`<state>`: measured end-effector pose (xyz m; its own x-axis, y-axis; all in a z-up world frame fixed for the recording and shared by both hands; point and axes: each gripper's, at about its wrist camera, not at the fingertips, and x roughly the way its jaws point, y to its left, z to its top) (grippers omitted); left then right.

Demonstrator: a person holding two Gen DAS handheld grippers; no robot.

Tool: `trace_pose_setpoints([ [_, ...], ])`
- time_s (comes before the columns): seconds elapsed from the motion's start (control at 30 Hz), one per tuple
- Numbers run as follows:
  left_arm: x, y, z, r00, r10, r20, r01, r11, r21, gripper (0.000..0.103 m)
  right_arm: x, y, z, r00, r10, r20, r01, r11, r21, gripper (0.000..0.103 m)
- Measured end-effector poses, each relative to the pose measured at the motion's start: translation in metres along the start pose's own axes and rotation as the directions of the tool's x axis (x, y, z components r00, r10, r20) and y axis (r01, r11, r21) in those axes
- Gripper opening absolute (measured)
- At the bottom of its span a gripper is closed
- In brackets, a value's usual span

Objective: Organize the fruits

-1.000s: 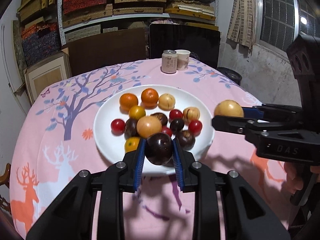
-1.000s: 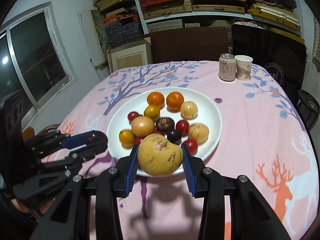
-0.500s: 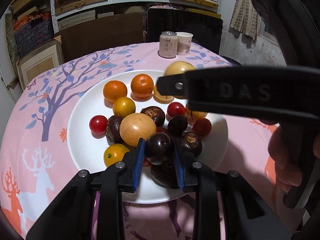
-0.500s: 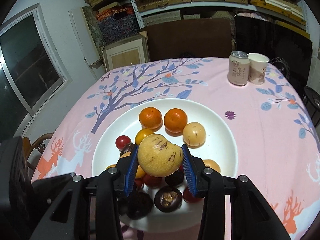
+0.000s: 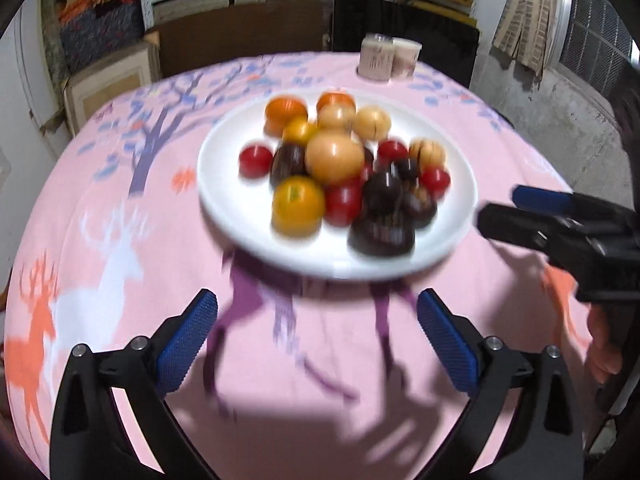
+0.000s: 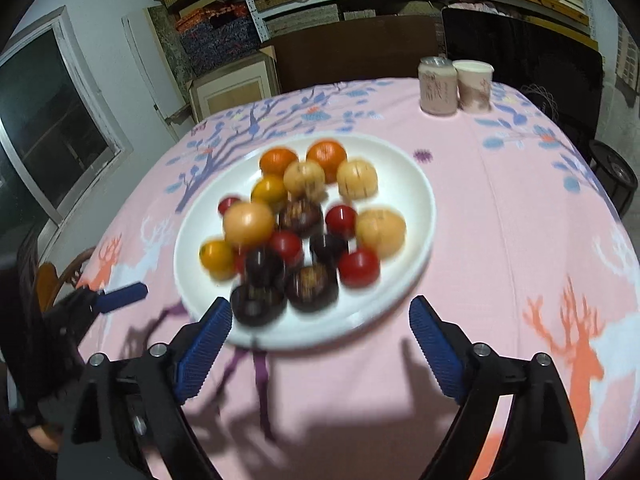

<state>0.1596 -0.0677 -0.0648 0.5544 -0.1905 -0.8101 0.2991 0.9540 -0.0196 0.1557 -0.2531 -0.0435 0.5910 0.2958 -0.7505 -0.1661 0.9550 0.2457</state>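
A white plate (image 5: 224,216) (image 6: 408,208) on the pink tablecloth holds several fruits: oranges, yellow pears, red tomatoes and dark mangosteens. The dark mangosteen (image 5: 382,196) lies among them near the plate's front. A yellow pear (image 6: 304,178) sits near the oranges at the back. My left gripper (image 5: 318,336) is open and empty, pulled back in front of the plate. My right gripper (image 6: 320,338) is open and empty at the plate's near rim. Each gripper shows at the edge of the other's view (image 5: 532,212) (image 6: 120,296). Both views are motion-blurred.
A drink can (image 6: 436,86) and a paper cup (image 6: 474,86) stand at the table's far side. Shelves with boxes, a dark chair and a window lie beyond. A wooden chair (image 6: 52,280) stands at the table's left edge.
Both grippers have opened and let go: the dark mangosteen and the yellow pear now lie on the plate. Both grippers have drawn back toward the table's near side.
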Motion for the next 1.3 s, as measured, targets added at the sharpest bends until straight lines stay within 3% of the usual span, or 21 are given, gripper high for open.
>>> trace_pose_setpoints([
  [0.13,-0.018,0.0,-0.028,1.0,0.015,-0.022,-0.015,1.0,-0.013,0.098,-0.016,0.002,-0.042,1.0,0.0,-0.028,0.0,1.0,0.023,0.094],
  [0.33,-0.083,-0.01,-0.055,0.991,0.104,0.089,-0.1,0.994,-0.046,0.098,-0.069,0.015,-0.081,0.996,-0.041,0.073,0.04,0.999,0.026,0.099],
  [0.43,-0.123,-0.019,-0.067,0.975,0.148,0.166,-0.141,0.988,-0.057,0.098,-0.103,0.022,-0.088,0.987,-0.059,0.147,0.059,0.998,0.006,0.099],
  [0.6,-0.182,-0.03,-0.084,0.952,0.148,0.267,-0.127,0.987,-0.095,0.098,-0.162,0.037,-0.102,0.963,-0.068,0.261,0.084,0.995,-0.048,0.099],
  [0.7,-0.207,-0.037,-0.095,0.931,0.204,0.303,-0.176,0.977,-0.117,0.098,-0.188,0.04,-0.112,0.95,-0.068,0.306,0.091,0.994,-0.06,0.099],
  [0.87,-0.231,-0.047,-0.109,0.917,0.242,0.317,-0.21,0.969,-0.13,0.098,-0.213,0.039,-0.124,0.938,-0.062,0.34,0.085,0.995,-0.054,0.099],
  [1.13,-0.253,-0.053,-0.121,0.874,0.295,0.386,-0.259,0.955,-0.145,0.098,-0.227,0.034,-0.133,0.933,-0.062,0.354,0.076,0.997,-0.026,0.099],
  [1.23,-0.249,-0.052,-0.121,0.898,0.263,0.353,-0.229,0.964,-0.137,0.098,-0.227,0.033,-0.133,0.931,-0.069,0.359,0.081,0.997,-0.018,0.099],
  [1.3,-0.244,-0.049,-0.12,0.901,0.266,0.343,-0.23,0.963,-0.142,0.098,-0.227,0.032,-0.133,0.93,-0.072,0.361,0.084,0.996,-0.016,0.099],
])
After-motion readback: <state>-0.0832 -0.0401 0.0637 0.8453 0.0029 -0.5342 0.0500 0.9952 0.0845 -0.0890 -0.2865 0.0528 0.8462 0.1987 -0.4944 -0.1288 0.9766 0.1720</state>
